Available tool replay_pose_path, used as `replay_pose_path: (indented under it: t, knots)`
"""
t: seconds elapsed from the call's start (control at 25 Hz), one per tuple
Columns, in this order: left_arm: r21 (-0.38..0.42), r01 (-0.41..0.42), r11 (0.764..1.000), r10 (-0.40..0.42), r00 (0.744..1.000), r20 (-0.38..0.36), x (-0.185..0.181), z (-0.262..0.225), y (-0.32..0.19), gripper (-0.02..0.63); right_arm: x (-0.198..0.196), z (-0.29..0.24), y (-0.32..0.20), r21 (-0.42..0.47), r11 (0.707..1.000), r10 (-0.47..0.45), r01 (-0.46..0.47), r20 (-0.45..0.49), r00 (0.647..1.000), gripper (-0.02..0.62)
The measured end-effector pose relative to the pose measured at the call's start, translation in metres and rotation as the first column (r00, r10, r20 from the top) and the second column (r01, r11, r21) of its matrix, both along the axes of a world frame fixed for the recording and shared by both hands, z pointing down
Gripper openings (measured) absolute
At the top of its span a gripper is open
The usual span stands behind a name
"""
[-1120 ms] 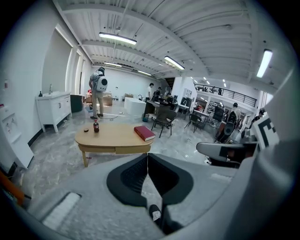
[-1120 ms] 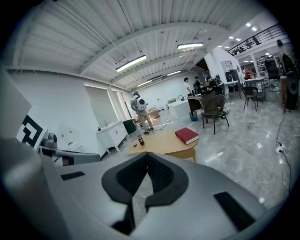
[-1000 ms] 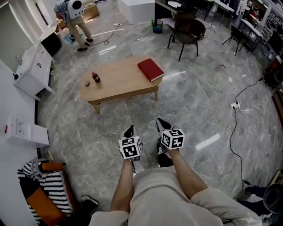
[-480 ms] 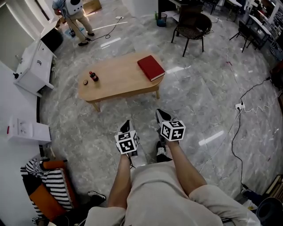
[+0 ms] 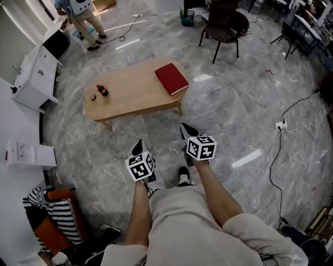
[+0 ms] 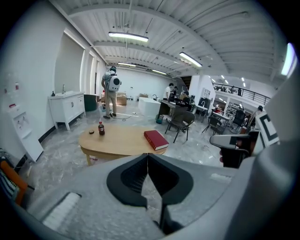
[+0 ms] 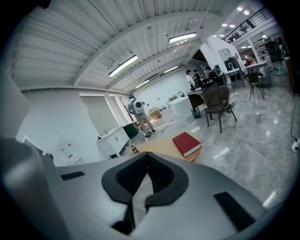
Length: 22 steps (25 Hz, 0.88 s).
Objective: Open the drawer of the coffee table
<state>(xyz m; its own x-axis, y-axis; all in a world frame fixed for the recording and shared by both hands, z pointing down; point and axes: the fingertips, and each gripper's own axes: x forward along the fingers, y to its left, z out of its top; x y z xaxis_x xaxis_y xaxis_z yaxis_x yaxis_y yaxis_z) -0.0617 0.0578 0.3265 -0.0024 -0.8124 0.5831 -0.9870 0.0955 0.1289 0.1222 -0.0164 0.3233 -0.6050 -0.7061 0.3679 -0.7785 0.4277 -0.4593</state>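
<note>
The oval wooden coffee table [image 5: 136, 96] stands on the marble floor ahead of me. On it lie a red book [image 5: 171, 79], a small dark bottle [image 5: 102, 90] and a cap [image 5: 93, 97]. No drawer front shows from here. My left gripper [image 5: 138, 145] and right gripper [image 5: 183, 128] hang side by side over the floor, short of the table's near edge. Both are shut and hold nothing. The left gripper view has its closed tips [image 6: 148, 155] in line with the table [image 6: 117, 141] and book [image 6: 155, 139]. The right gripper [image 7: 148, 153] faces the book [image 7: 186, 143].
A white cabinet [image 5: 32, 78] lines the left wall, with a white box [image 5: 26, 153] nearer me. A black chair [image 5: 225, 28] stands beyond the table. A cable and power strip [image 5: 279, 124] lie at right. A person [image 5: 83, 15] stands far left. A striped bag [image 5: 52, 218] sits behind left.
I have stepped forward toward the table. Both grippers have come along, still shut. In the head view the left one has slid lower and to the left.
</note>
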Motion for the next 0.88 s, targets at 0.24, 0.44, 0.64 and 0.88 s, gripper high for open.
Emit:
replay_pose_path:
  t: [0.24,0.44,0.64,0.88]
  knots:
    - [-0.011,0.065,0.998,-0.065,0.998,0.010,-0.020,0.004,0.009,0.011,-0.005,0.024,-0.012,-0.049,0.998,-0.027,0.027,0.009,1.000,0.015]
    - [-0.040,0.130,0.991,-0.130,0.991,0.013,-0.046,0.010,0.017,0.011,-0.021,0.034,-0.018,-0.070,0.996,-0.055,0.056,0.011,0.998,0.015]
    - [-0.085,0.159,0.984,-0.160,0.987,0.000,-0.060,0.024,0.016,0.011,-0.017,0.052,-0.022,-0.107,0.994,-0.031,0.030,-0.008,0.999,0.015]
    - [-0.114,0.116,0.987,-0.119,0.992,-0.028,-0.073,0.043,-0.030,0.011,-0.009,0.052,-0.061,-0.085,0.995,0.051,-0.052,-0.017,0.999,0.015]
